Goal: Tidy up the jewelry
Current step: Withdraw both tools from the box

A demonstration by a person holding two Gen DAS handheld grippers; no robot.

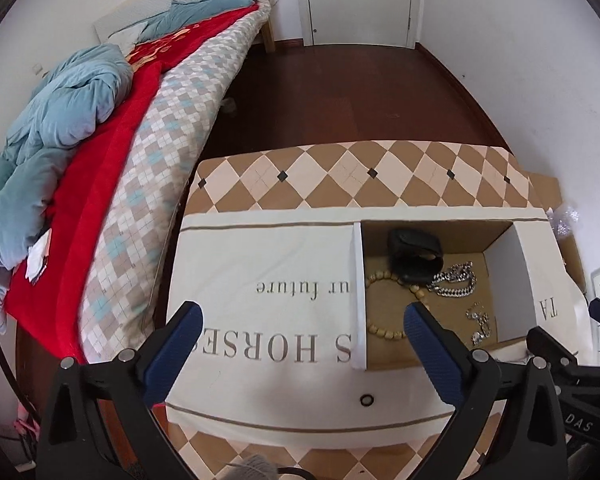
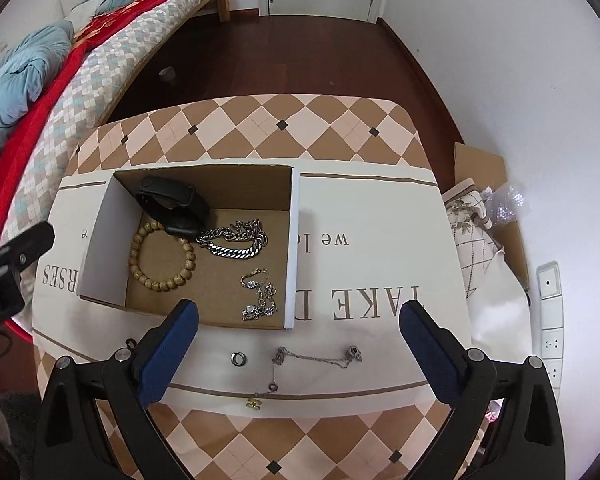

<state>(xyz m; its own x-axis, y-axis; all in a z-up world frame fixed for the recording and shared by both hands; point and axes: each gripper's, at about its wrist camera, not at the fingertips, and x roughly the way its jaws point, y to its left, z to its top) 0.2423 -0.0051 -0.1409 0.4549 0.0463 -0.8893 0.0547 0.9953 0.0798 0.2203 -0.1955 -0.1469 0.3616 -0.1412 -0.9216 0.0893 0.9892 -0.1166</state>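
An open cardboard box (image 2: 294, 240) stands on a printed cloth (image 2: 380, 280). It holds a black wristband (image 2: 172, 204), a wooden bead bracelet (image 2: 162, 256), a thick silver chain (image 2: 236, 240) and a small silver chain (image 2: 260, 294). In front of the box lie a ring (image 2: 238, 359), a thin necklace (image 2: 316, 356) and a small gold piece (image 2: 253, 403). My right gripper (image 2: 298, 324) is open and empty above them. My left gripper (image 1: 302, 324) is open and empty over the cloth, left of the box (image 1: 358, 292); the ring (image 1: 367, 400) lies below it.
The cloth covers a checked table (image 2: 260, 128). A bed with a red blanket (image 1: 100, 184) and blue quilt (image 1: 60, 120) stands to the left. Cardboard and bubble wrap (image 2: 500, 208) lie at the right by the wall. Dark wooden floor (image 2: 280, 52) lies beyond.
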